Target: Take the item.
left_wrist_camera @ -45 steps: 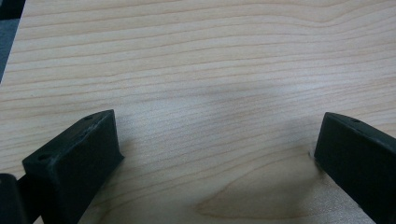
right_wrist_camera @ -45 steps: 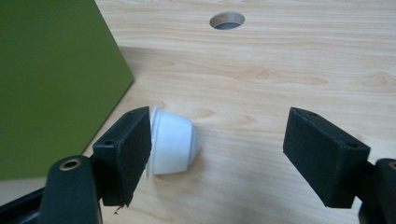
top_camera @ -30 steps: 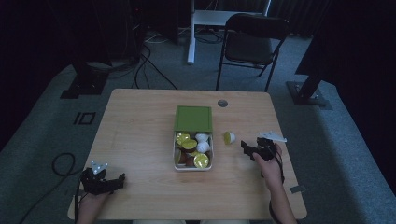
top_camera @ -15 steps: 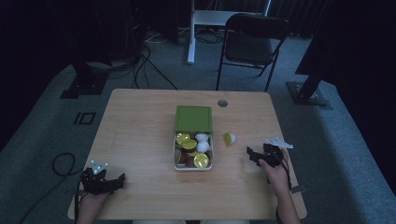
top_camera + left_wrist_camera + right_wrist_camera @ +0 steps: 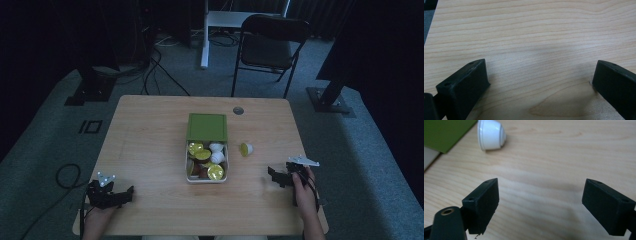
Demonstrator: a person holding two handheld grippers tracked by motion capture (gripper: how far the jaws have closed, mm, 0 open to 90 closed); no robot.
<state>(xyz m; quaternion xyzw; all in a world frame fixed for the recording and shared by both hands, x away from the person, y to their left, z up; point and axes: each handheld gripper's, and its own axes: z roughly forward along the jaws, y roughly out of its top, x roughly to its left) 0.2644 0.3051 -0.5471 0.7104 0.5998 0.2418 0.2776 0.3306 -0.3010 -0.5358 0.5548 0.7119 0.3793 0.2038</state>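
A small box with its green lid folded back stands at the table's middle, holding several yellow-topped and white capsules. One white capsule lies on its side on the wood just right of the box. My right gripper hovers near the table's front right, back from that capsule; its jaws have just been opening and stand wide with nothing between them. At the front left corner my left gripper rests open over bare wood.
The wooden table has a small round grommet near its far edge. Behind it stand a black folding chair, stand bases and cables on the carpet. The green lid's corner appears at the right gripper view's upper left.
My right gripper has drawn back toward the table's front right, away from the lone capsule. The left gripper has kept still.
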